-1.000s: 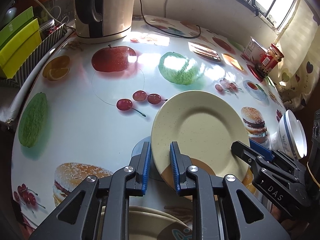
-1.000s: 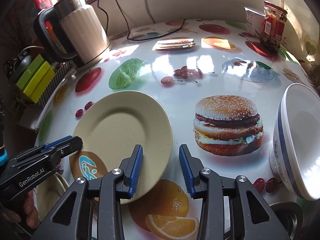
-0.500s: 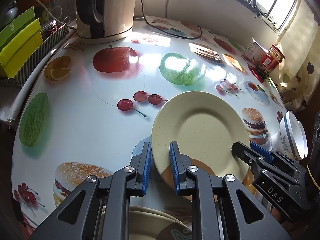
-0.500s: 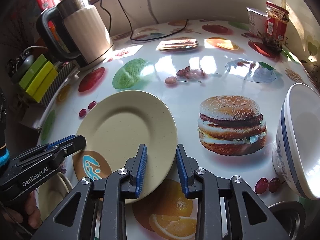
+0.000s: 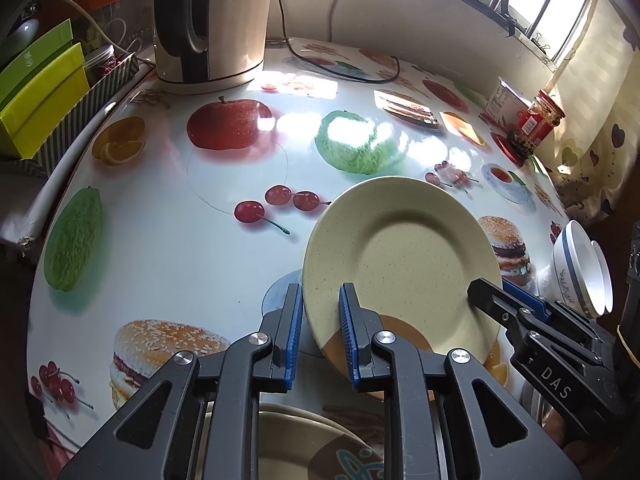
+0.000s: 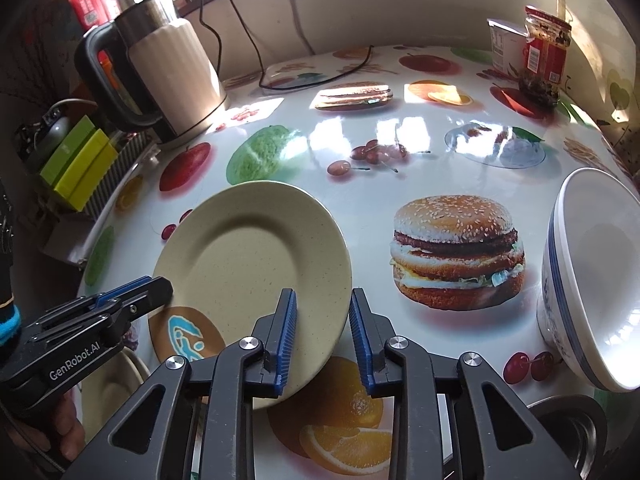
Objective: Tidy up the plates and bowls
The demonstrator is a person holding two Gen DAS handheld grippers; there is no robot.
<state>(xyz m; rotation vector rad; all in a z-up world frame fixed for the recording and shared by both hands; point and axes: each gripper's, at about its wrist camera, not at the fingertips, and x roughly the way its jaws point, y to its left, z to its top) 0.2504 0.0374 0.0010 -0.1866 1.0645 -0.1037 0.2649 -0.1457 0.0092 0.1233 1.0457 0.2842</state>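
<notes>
A cream speckled plate (image 5: 404, 256) with a brown logo patch is held tilted above the table; it also shows in the right wrist view (image 6: 248, 264). My left gripper (image 5: 320, 320) has its pads on either side of the plate's near rim, shut on it. My right gripper (image 6: 322, 332) straddles the plate's right rim with a gap to the right pad. White bowls with a blue band (image 6: 592, 280) lean stacked at the right edge. Another cream plate (image 5: 304, 448) lies below my left gripper.
The round table (image 5: 168, 248) has a glossy food-print cover. A kettle (image 5: 208, 20) stands at the back left with its cord trailing. Green boxes (image 5: 40, 88) sit at the left. A red-labelled jar (image 6: 544, 56) and a carton stand at the back right.
My right gripper's jaws narrowed around the plate's rim, from wide open to a smaller gap. The plate rose and tilted slightly. The left gripper kept its hold.
</notes>
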